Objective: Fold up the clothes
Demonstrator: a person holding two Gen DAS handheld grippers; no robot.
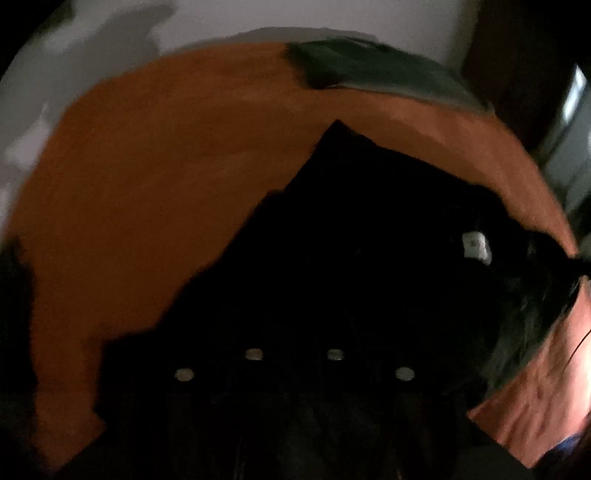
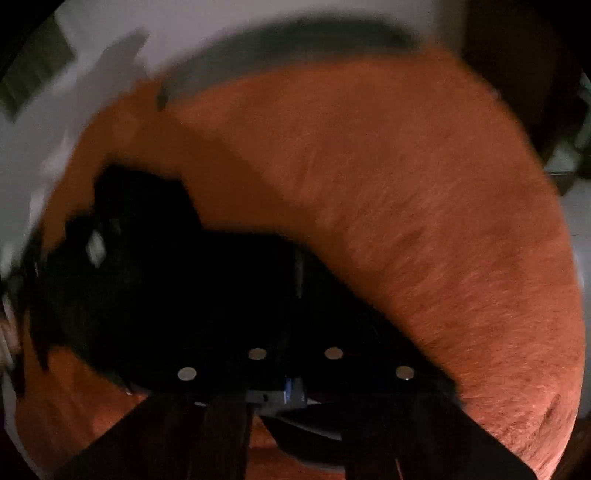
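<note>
A black garment (image 1: 369,258) lies spread on the orange bed cover (image 1: 147,184) in front of us, a small white tag (image 1: 476,247) showing on it. Our left gripper (image 1: 295,332) sits low over the dark cloth; its fingers are lost against the black, but they are pressed together. Our right gripper (image 2: 295,332) is likewise closed over the garment's edge; whether cloth is pinched we cannot tell. A grey-green folded piece (image 1: 369,66) rests at the bed's far edge, by the pale wall (image 1: 258,18).
</note>
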